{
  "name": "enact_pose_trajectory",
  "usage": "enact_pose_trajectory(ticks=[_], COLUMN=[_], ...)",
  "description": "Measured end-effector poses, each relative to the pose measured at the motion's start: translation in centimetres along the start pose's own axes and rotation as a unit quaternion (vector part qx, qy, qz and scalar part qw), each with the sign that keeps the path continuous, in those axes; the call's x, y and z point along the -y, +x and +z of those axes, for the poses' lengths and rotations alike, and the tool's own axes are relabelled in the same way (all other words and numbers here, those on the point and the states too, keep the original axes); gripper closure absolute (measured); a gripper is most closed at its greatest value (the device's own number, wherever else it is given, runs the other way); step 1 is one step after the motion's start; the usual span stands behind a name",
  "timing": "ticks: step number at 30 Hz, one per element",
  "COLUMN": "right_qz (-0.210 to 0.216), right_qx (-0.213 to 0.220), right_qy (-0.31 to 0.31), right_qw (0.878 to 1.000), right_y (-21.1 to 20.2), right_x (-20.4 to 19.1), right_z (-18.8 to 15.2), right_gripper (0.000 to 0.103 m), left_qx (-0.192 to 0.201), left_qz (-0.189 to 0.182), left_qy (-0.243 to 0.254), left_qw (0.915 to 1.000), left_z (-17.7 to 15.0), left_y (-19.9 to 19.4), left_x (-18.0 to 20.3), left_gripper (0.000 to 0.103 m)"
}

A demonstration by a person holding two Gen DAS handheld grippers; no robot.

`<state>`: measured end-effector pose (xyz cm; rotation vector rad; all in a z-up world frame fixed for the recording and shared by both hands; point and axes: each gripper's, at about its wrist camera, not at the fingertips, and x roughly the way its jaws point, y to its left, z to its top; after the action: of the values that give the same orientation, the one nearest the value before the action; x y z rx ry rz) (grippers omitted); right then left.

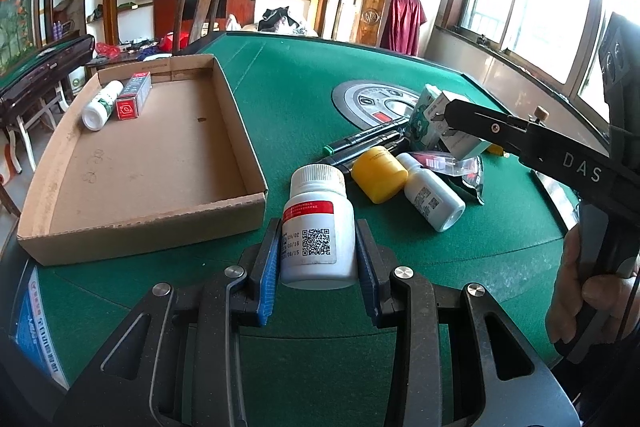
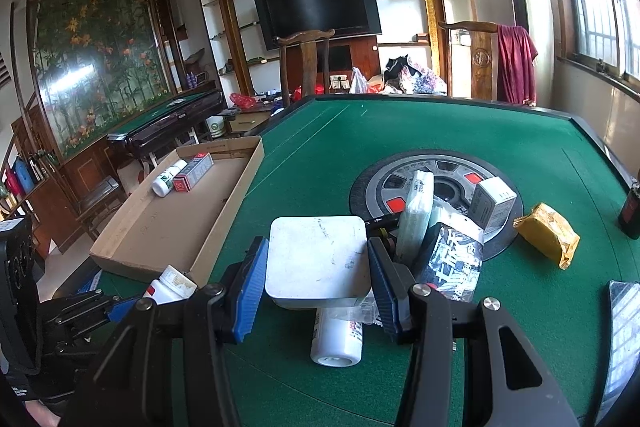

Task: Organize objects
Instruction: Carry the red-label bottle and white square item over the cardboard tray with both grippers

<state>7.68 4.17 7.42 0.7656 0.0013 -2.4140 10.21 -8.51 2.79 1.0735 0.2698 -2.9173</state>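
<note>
Left tongs (image 1: 318,259) clamp a QR-labelled white bottle (image 1: 318,227); right tongs (image 2: 318,279), marked "DAS", clamp a white box (image 2: 318,259).

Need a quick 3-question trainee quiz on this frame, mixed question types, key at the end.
1. True or false: the cardboard tray is empty.
2. What does the left gripper hold? A) a yellow jar B) a white pill bottle C) a marker
3. Fill in: the right gripper is closed on a ____ box.

Key
1. False: a small white bottle and a red-ended carton lie in its far corner.
2. B: the white pill bottle, upright between the pads.
3. White: the white box.
</note>
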Motion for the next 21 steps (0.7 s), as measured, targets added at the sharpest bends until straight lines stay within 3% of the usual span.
enact_pose_trajectory(ticks=[14,21], right_qz=[-0.012,0.004], right_qx=[0.002,-0.009], right_qy=[-0.009,0.001], right_qw=[1.000,1.000], right_y=[0.1,0.1], right_x=[-0.4,-1.4], right_z=[0.0,0.7], right_gripper=[0.054,0.054], left_qx=[0.022,0.039], left_qz=[-0.012,-0.008], left_qy=[-0.015,-0.036], left_qw=[0.9996,0.9986], left_z=[0.3,1.3], left_y=[-1.7,-3.6], left_x=[-1.0,-3.5], left_gripper=[0.069,0.069])
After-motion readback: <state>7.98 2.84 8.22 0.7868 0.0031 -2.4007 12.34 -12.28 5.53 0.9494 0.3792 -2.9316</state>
